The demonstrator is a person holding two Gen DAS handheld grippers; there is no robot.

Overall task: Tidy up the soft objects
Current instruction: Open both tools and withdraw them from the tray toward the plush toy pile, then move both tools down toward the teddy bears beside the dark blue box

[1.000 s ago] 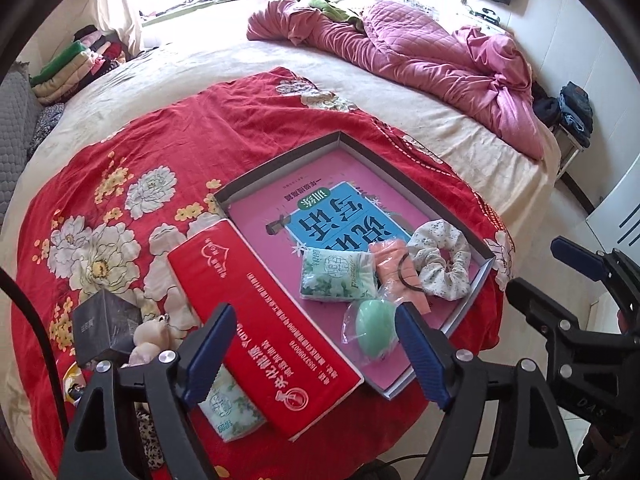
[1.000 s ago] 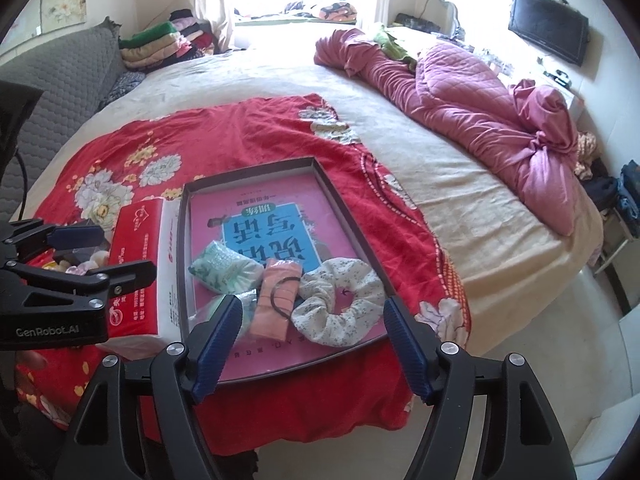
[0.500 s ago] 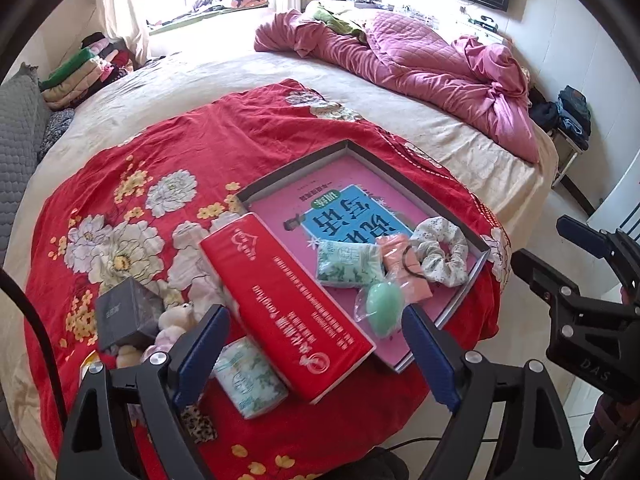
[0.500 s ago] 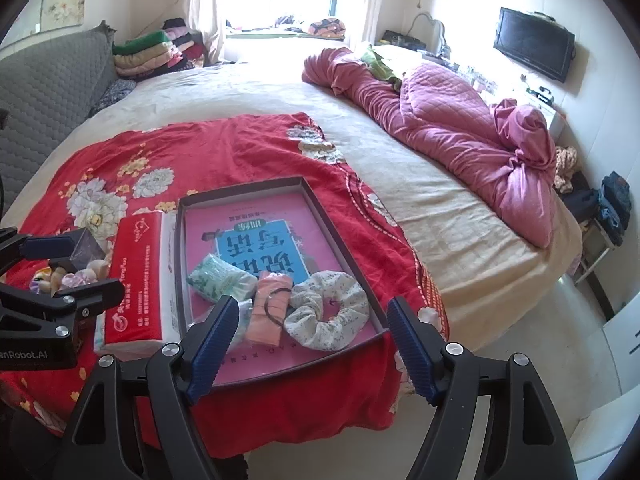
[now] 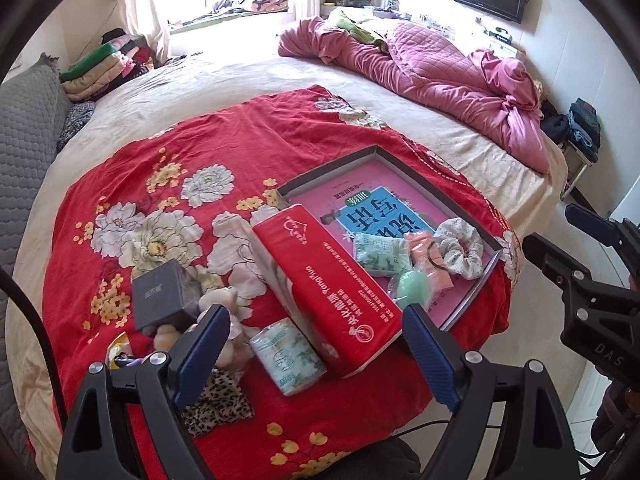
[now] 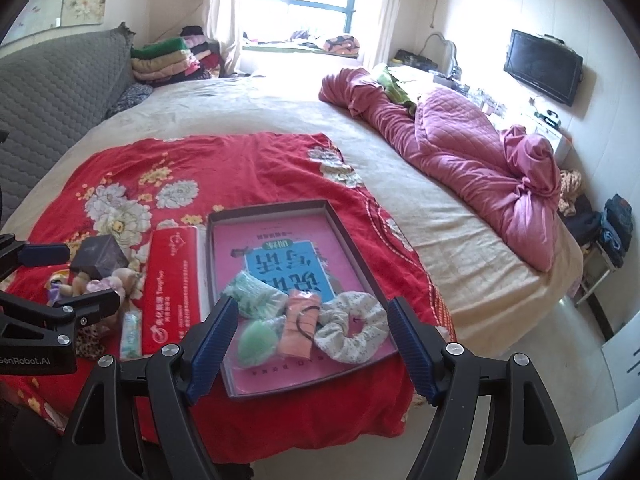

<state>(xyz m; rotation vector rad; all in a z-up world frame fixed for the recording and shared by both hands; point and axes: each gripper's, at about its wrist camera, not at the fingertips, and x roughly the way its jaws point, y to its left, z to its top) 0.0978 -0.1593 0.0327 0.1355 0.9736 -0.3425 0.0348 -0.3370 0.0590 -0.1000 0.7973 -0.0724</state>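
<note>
A dark-rimmed pink tray (image 5: 436,196) (image 6: 348,248) lies on the red flowered blanket (image 5: 240,128). Inside it are a floral scrunchie (image 5: 460,248) (image 6: 352,328), a pink cloth with a black hair tie (image 5: 424,256) (image 6: 302,324), a green-white tissue pack (image 5: 378,254) (image 6: 256,296) and a mint sponge (image 5: 412,290) (image 6: 256,336). A long red tissue pack (image 5: 328,280) (image 6: 172,288) leans on the tray's left rim. A small tissue pack (image 5: 288,350), a plush toy (image 5: 224,320) and a leopard cloth (image 5: 216,404) lie left of it. My left gripper (image 5: 314,316) and right gripper (image 6: 312,304) hover open and empty above the bed's near edge.
A dark grey box (image 5: 160,300) stands by the plush toy. A crumpled pink quilt (image 5: 440,76) covers the far right of the bed. Folded clothes (image 5: 108,64) are stacked by the window. A grey padded headboard (image 6: 52,92) runs along the left. Floor lies to the right.
Both grippers have drawn back and upward from the bed, so more of the blanket and room shows. The things on the bed have not moved.
</note>
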